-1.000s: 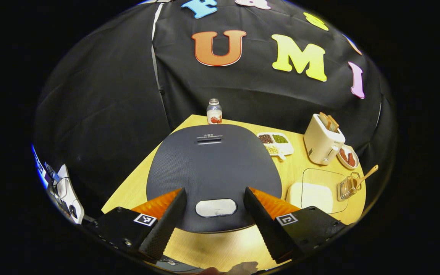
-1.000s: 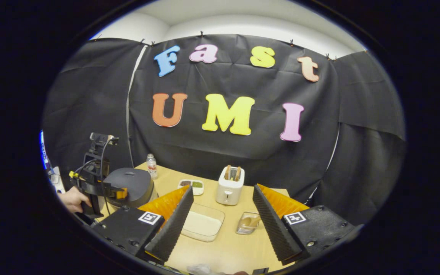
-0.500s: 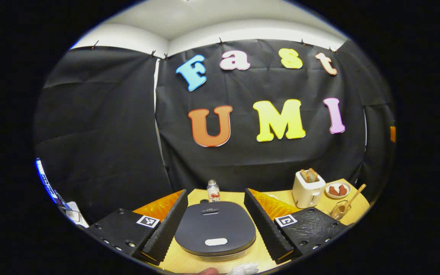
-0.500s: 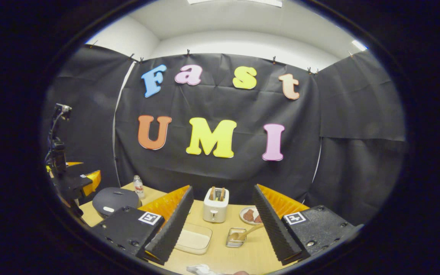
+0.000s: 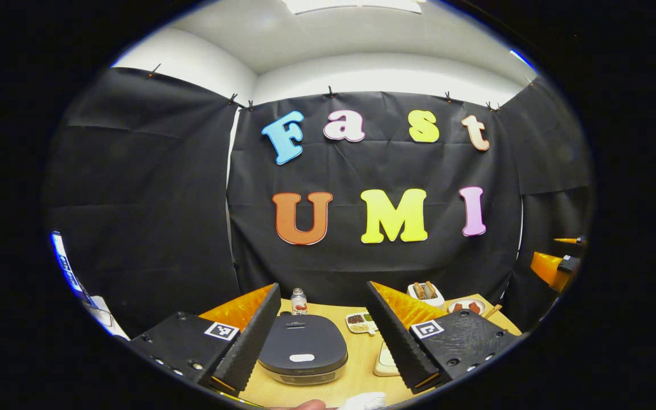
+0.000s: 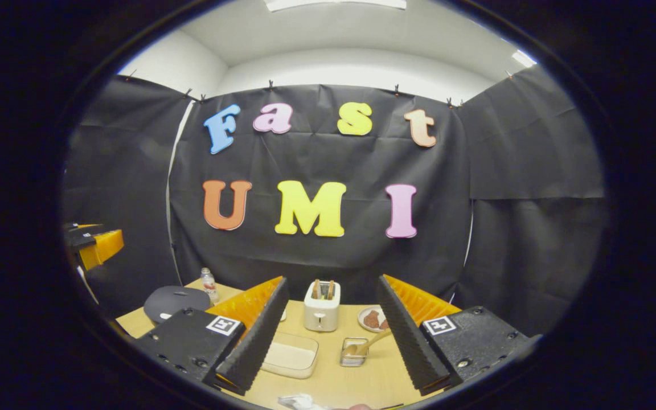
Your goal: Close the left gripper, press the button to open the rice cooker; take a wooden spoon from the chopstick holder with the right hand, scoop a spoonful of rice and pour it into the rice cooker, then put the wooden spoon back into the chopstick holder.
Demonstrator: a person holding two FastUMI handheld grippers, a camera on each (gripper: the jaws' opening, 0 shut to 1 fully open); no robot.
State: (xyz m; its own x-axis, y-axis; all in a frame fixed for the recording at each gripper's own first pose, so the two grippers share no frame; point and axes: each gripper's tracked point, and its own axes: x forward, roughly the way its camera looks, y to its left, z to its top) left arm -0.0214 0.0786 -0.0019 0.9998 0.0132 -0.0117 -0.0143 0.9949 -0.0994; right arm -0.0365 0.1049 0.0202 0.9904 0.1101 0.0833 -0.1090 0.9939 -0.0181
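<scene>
The dark rice cooker [image 5: 303, 353] sits on the wooden table with its lid down; its pale button [image 5: 302, 358] faces me. My left gripper [image 5: 322, 293] hovers open well above and in front of it, touching nothing. In the right gripper view the rice cooker [image 6: 175, 299] stands far left. A wooden spoon [image 6: 372, 343] leans in the wire chopstick holder [image 6: 353, 353], next to a clear rice container [image 6: 291, 356]. My right gripper [image 6: 332, 283] is open and empty, high above the table's front edge.
A white toaster [image 6: 321, 307] with bread and a plate [image 6: 372, 319] stand behind the holder. A small bottle [image 5: 298, 302] and a divided tray [image 5: 360, 322] sit beyond the cooker. The other gripper shows at the left edge [image 6: 91, 242].
My left gripper has drawn up and back from just over the cooker's lid, still open. The right gripper has also risen a little. The lid stays down.
</scene>
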